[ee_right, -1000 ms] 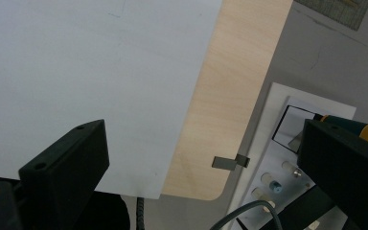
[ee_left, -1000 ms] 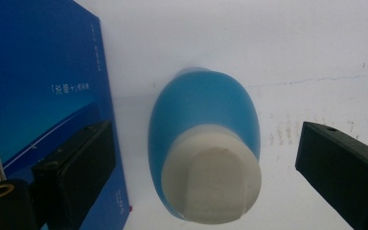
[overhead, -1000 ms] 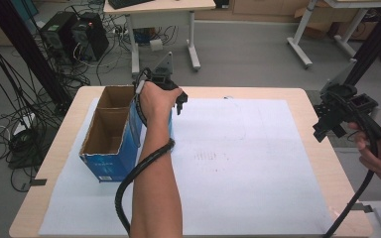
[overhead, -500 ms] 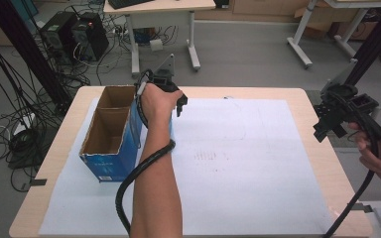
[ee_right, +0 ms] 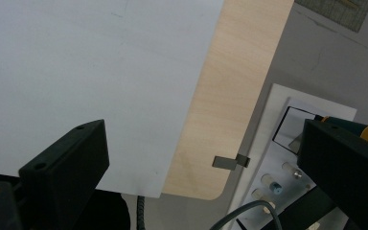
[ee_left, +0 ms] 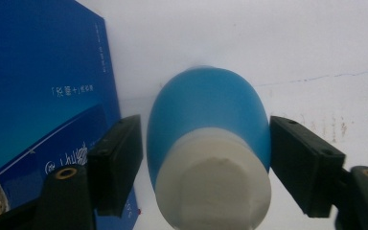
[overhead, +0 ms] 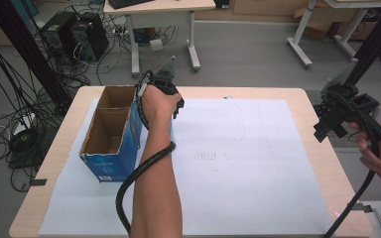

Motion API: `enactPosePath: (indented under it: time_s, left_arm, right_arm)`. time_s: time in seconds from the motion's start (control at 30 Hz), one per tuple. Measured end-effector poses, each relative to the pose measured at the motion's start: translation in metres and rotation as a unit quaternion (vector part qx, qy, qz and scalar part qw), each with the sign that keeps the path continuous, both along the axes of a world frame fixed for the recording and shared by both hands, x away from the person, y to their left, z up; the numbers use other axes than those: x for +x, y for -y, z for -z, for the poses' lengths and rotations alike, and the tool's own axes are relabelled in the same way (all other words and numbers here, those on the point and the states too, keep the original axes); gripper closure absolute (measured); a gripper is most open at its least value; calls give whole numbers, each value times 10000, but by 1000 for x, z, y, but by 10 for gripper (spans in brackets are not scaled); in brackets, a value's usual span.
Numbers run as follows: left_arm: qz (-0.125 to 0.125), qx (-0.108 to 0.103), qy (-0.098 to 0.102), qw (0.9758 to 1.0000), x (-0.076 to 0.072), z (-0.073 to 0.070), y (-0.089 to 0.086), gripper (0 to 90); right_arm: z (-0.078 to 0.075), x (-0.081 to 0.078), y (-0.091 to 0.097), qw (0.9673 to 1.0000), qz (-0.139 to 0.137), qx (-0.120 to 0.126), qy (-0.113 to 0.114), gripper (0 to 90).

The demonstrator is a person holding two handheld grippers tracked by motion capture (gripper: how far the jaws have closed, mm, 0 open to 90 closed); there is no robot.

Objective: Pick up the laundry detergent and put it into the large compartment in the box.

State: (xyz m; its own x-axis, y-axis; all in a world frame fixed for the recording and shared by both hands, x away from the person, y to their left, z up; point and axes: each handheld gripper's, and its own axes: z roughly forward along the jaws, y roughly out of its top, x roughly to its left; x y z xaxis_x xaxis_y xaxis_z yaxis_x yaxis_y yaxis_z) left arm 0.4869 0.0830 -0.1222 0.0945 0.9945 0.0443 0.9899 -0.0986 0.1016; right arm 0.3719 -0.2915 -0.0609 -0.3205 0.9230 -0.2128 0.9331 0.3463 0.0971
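1. Blue-and-white bottle (ee_left: 206,143) sits by the blue box (overhead: 116,131) near the table's (overhead: 322,163) far-left edge; left gripper (ee_left: 203,158) straddles it, jaws spread, probably lining up a grab.
2. Right gripper (overhead: 340,111) hangs wide open and empty off the right edge; parked, I guess.

**Blue, white and bare wood**

The cardboard box (overhead: 111,133) is bright blue outside, with thin white lettering and a white line on its side, and plain brown inside. The bottle (ee_left: 210,148) between the black jaws of the left claw (ee_left: 206,163) is a matte mid-blue with a white cap. The right claw (overhead: 335,116) is black too. A white sheet (overhead: 248,163) covers most of the table (overhead: 322,163), whose pale wood shows along the edges. The floor (overhead: 258,54) is grey.
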Motion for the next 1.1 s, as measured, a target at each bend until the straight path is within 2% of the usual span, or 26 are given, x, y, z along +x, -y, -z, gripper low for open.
enactPosePath:
  time_s: [0.17, 0.37, 0.67, 0.9, 1.1]
  left_arm:
    - [-17, 48, -24, 10000, 0, 3, 2, 344]
    - [-34, -7, 3, 10000, -2, 4, 0, 373]
    - [-24, 26, 39, 10000, -4, 4, 2, 376]
    - [35, -35, 85, 10000, -7, 4, -2, 378]
    - [36, -11, 111, 9999, -9, 3, 1, 381]
  right_arm:
    - [-1, -1, 0, 10000, 6, 9, 20, 34]
    - [-2, -1, 1, 10000, 17, 19, 21, 34]
    - [-2, -2, 3, 10000, 32, 30, 20, 34]
    - [-2, -2, 6, 10000, 41, 62, 16, 33]
    - [0, 2, 6, 9999, 86, 39, -63, 34]
